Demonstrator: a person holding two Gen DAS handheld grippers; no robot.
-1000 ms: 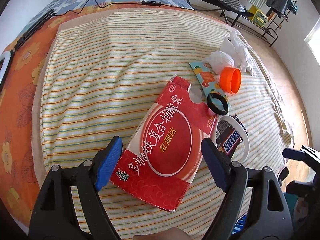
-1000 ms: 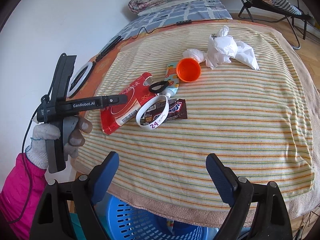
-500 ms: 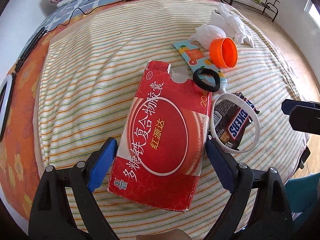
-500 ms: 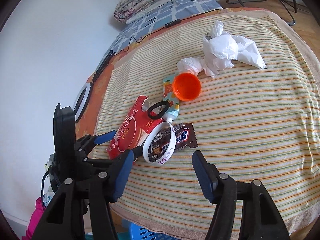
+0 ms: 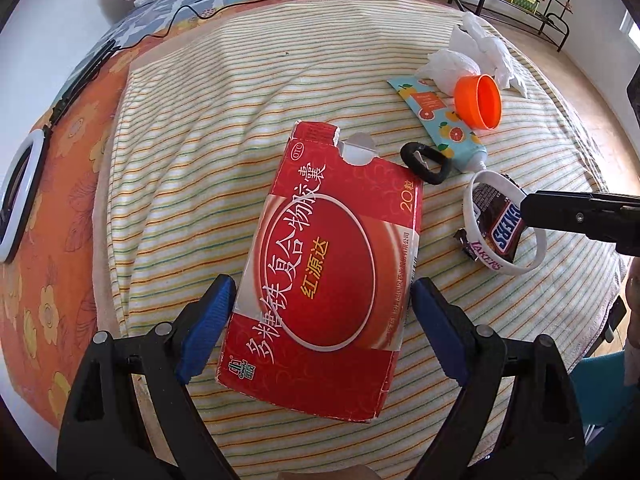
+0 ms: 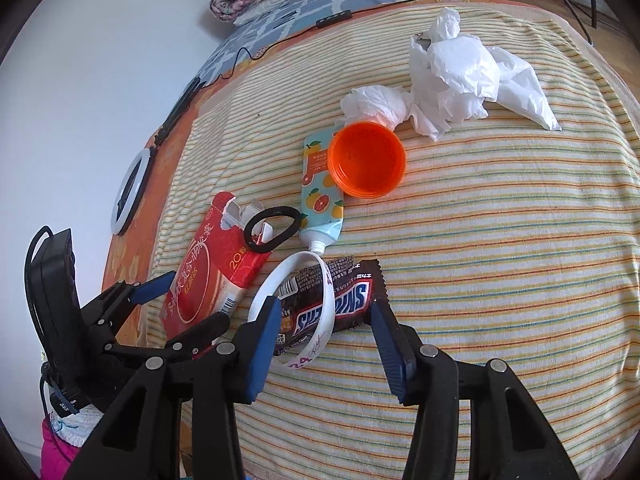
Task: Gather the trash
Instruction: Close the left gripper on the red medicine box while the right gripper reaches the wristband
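Both grippers are lined up for a pick on the striped bed cover [image 6: 500,248]. The left gripper [image 5: 320,320] stands with its jaws wide, one blue pad on each long side of the flattened red cardboard medicine box [image 5: 328,276], not yet pressing it. To do this well, it should sink until the pads reach below the box's top face, then close squarely across the width so the thin carton does not buckle or slip out.

The right gripper [image 6: 324,332] has its jaws at a middling width and they have just been closing; the dark brown Snickers wrapper [image 6: 340,304] lies between them, near the front edge of the bed, seemingly not yet pinched. The white rubber wristband [image 6: 292,312] lies looped over the wrapper's left end and partly between the pads, so the grip had better land on the wrapper alone, or the band will probably come along.

Further back lie a black hair tie [image 6: 272,228], a citrus-printed tube [image 6: 320,188], an orange plastic cap [image 6: 366,158] and crumpled white tissue [image 6: 452,76], all untouched.

A second ago the right gripper hung well short of the wrapper with its jaws far wider, above a blue basket; now it brackets the wrapper. The left gripper has crept closer to the box, its jaws about as wide.
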